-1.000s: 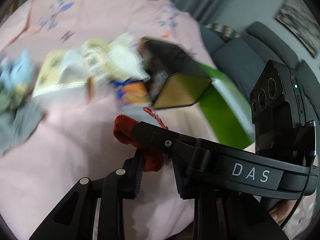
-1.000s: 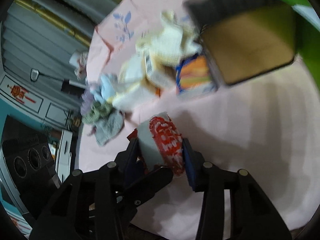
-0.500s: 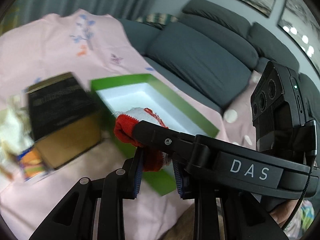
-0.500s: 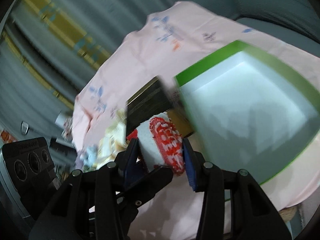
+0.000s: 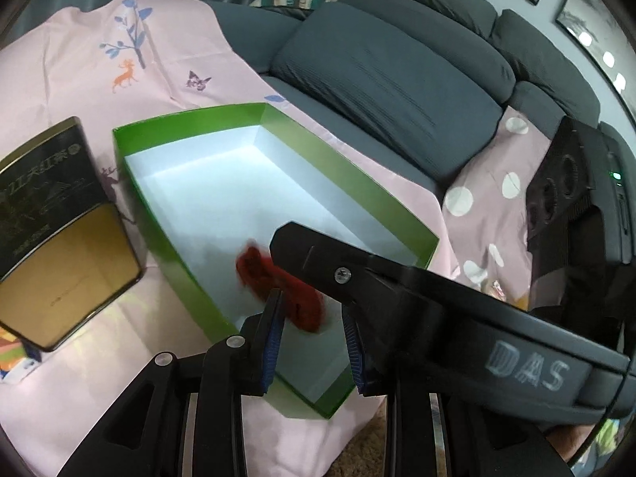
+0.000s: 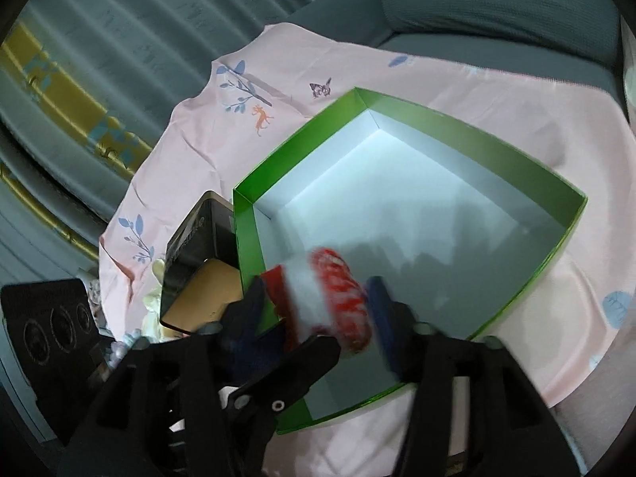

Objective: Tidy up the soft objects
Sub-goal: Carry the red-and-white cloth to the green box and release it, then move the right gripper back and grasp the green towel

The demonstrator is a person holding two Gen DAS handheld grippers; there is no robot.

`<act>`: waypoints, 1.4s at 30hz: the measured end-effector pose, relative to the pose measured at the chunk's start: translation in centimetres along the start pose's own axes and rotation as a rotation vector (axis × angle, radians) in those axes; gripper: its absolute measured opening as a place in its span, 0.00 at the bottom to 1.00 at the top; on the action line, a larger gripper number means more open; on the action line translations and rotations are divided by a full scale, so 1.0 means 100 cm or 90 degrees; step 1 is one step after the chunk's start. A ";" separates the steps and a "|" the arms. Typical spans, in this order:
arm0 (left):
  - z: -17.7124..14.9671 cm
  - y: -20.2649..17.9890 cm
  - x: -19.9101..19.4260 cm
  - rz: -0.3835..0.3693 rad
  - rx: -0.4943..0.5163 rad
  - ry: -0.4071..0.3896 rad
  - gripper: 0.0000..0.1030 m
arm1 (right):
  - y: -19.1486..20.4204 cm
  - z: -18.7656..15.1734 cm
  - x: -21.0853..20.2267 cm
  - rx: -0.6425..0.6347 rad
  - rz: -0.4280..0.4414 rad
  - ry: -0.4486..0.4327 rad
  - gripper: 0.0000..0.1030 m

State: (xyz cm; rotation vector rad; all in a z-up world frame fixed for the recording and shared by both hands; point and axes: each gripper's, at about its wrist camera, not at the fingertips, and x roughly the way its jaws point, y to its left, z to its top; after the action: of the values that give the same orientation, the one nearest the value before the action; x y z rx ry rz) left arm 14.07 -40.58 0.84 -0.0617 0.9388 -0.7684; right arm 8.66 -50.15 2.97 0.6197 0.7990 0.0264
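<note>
A red and white rolled cloth [image 6: 322,290] is blurred between the fingers of my right gripper [image 6: 314,310], which are spread wider than the cloth, over the near part of the green box [image 6: 457,119] with its white inside. In the left wrist view the cloth [image 5: 278,286] shows as a blurred red lump between the open fingers of my left gripper [image 5: 312,334], under the right gripper's black finger [image 5: 357,270]. The green box [image 5: 198,290] lies just ahead of both grippers.
A black and gold tin [image 5: 59,238] stands left of the box on the pink printed sheet [image 5: 99,51]. Other soft items peek out behind the tin [image 6: 153,310]. A dark grey sofa [image 5: 377,71] runs along the far side, with a polka-dot pink cloth [image 5: 497,183].
Both grippers swung right from the pile of items to over the green box. Both sets of fingers have spread, and the red and white cloth now shows blurred between them.
</note>
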 end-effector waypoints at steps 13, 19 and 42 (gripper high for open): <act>-0.022 0.024 -0.079 0.065 -0.036 -0.082 0.73 | 0.031 -0.007 -0.021 -0.049 -0.030 -0.039 0.84; -0.061 0.072 -0.134 0.033 -0.140 -0.107 0.74 | 0.071 -0.022 -0.011 -0.101 0.027 -0.015 0.93; -0.247 0.232 -0.296 0.409 -0.525 -0.178 0.74 | 0.341 -0.177 0.153 -0.343 0.229 0.326 0.88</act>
State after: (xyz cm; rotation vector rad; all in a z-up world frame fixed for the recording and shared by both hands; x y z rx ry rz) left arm -1.59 1.56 -1.87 -0.5459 0.8795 0.2481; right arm 14.51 -9.25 1.50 0.2304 1.1073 0.7308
